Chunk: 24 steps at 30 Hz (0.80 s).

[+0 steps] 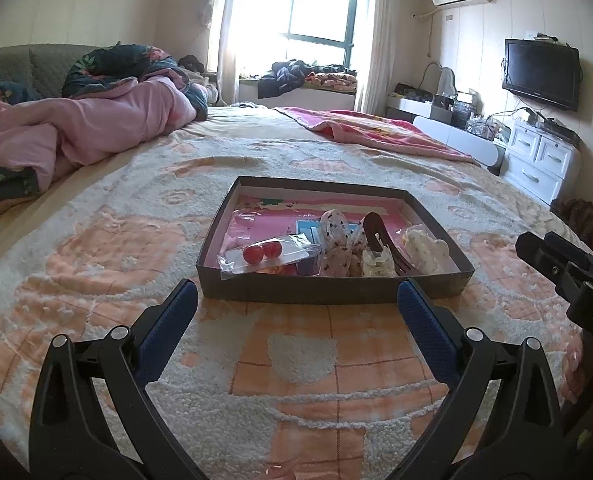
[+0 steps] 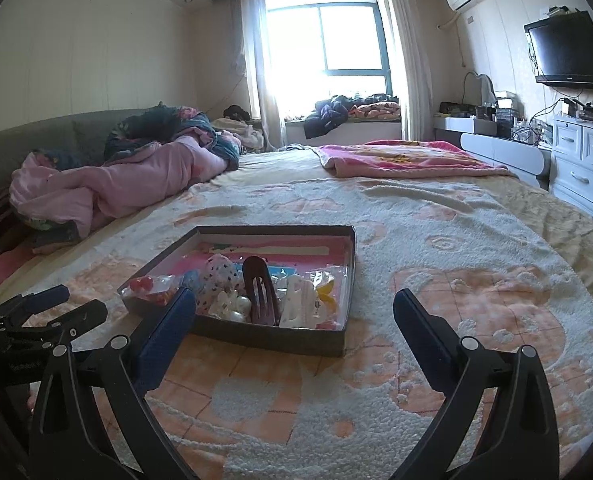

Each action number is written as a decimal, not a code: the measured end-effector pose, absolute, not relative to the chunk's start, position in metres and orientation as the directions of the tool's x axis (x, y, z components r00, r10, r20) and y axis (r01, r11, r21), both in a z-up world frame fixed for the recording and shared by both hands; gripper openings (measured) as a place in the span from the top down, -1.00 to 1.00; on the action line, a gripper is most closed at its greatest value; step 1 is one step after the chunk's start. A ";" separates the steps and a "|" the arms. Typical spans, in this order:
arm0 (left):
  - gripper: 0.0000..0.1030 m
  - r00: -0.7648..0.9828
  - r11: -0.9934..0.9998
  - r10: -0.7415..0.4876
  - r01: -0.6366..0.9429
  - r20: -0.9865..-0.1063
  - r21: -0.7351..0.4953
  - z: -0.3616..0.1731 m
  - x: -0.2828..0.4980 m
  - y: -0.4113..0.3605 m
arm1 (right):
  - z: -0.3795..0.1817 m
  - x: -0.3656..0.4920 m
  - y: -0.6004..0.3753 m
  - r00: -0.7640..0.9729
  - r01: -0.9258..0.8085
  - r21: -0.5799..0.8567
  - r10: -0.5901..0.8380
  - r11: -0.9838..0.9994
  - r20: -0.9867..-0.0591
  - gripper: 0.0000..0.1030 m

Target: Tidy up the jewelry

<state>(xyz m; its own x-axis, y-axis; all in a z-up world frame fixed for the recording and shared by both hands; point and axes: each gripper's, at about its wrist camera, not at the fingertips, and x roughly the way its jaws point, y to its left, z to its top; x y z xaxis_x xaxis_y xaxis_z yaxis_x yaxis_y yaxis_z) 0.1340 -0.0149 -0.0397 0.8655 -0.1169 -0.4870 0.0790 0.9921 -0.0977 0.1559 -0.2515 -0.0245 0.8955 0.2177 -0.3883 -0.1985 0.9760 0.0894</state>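
Both claws gape empty, left gripper [image 1: 296, 308] squared on the box [image 1: 332, 290]; go over the near wall for the red-bead bag [image 1: 266, 254], right gripper [image 2: 294, 312] waiting

Dark grey box [image 1: 328, 290] with a pink lining, sitting on a cream and peach blanket [image 1: 304, 364] with a grid and heart pattern. Inside: two red beads [image 1: 262, 252] in a clear bag, a brown claw clip [image 1: 380, 240], a white clip [image 2: 296, 304], and a white scrunchie [image 1: 336, 228] with dark dots. Gripper pads [image 1: 168, 328] are blue.
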 end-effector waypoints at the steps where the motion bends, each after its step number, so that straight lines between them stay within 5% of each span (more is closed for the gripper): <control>1: -0.78 0.865 0.992 -0.114 0.077 -0.488 -0.096 -0.040 0.134 -0.015 | -0.024 0.156 -0.251 0.895 -0.201 0.090 0.220 0.975 -0.389 -0.87; 24: -0.78 0.867 0.994 -0.101 0.063 -0.488 -0.095 -0.040 0.136 -0.013 | -0.026 0.157 -0.248 0.891 -0.212 0.084 0.228 0.974 -0.394 -0.87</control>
<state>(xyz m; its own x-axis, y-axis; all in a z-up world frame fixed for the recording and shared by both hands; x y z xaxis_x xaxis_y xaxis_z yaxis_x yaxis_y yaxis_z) 0.1360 -0.0134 -0.0396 0.8669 -0.1014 -0.4880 0.0628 0.9935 -0.0949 0.1566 -0.2482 -0.0259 0.8906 0.2282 -0.3935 -0.2124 0.9736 0.0839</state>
